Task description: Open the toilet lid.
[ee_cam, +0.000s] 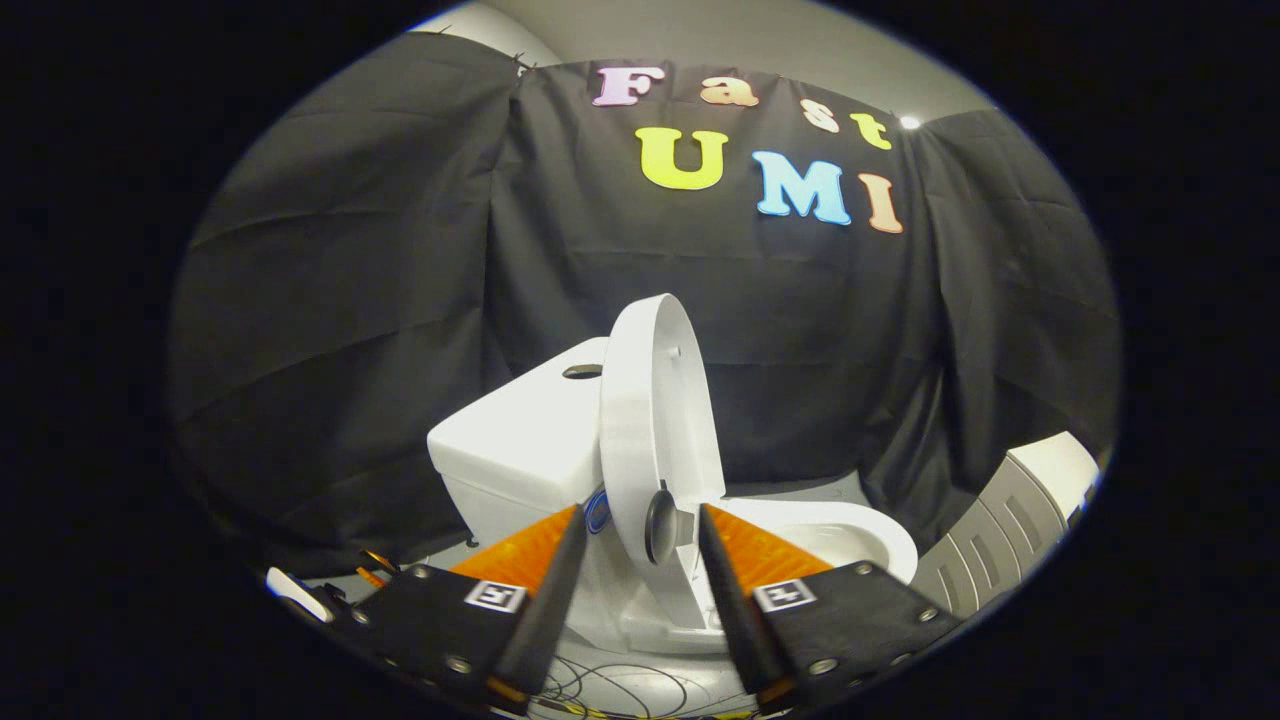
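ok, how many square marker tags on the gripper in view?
2: one marker tag on the left finger's base, one on the right. The open gripper straddles the raised toilet lid's knob.

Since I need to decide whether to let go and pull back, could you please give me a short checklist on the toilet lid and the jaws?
1. Toilet lid raised: ok, it stands near upright against the tank.
2. Lid resting stably on the tank: cannot tell, the contact is hidden.
3. Gripper open: ok, the jaws stand apart with a dark round knob on the lid between them, neither pressing on it.
4. Bowl uncovered: ok, its rim shows beyond the lid.
5. Retreat path: not ok, loose cables lie on the floor below the jaws.
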The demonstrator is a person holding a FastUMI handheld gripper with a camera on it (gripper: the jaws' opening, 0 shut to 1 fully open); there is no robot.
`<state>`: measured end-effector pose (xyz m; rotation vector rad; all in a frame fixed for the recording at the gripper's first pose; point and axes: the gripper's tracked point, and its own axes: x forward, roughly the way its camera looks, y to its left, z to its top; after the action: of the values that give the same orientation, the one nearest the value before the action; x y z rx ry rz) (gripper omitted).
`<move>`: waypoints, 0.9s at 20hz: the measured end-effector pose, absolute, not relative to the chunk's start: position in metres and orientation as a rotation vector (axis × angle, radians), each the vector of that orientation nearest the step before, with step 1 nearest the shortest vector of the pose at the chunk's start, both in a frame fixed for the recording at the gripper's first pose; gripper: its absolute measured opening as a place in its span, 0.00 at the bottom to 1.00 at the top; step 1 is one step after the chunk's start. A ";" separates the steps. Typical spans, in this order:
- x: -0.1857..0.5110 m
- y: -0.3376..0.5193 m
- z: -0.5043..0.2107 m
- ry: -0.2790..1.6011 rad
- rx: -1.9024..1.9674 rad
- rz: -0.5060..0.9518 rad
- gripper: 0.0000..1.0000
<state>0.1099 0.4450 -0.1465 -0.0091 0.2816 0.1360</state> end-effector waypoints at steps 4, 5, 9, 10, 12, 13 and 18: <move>0.091 0.429 -0.125 0.244 0.123 0.169 0.95; 0.088 0.424 -0.117 0.228 0.136 0.178 0.94; 0.081 0.390 -0.079 0.134 0.118 0.204 0.94; 0.082 0.381 -0.072 0.114 0.101 0.207 0.94; 0.084 0.357 -0.055 0.076 0.063 0.208 0.94; 0.085 0.342 -0.047 0.059 0.038 0.203 0.95; 0.088 0.245 -0.002 -0.048 -0.042 0.125 0.95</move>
<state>0.0884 0.2448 -0.0015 -0.0416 -0.0478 0.1251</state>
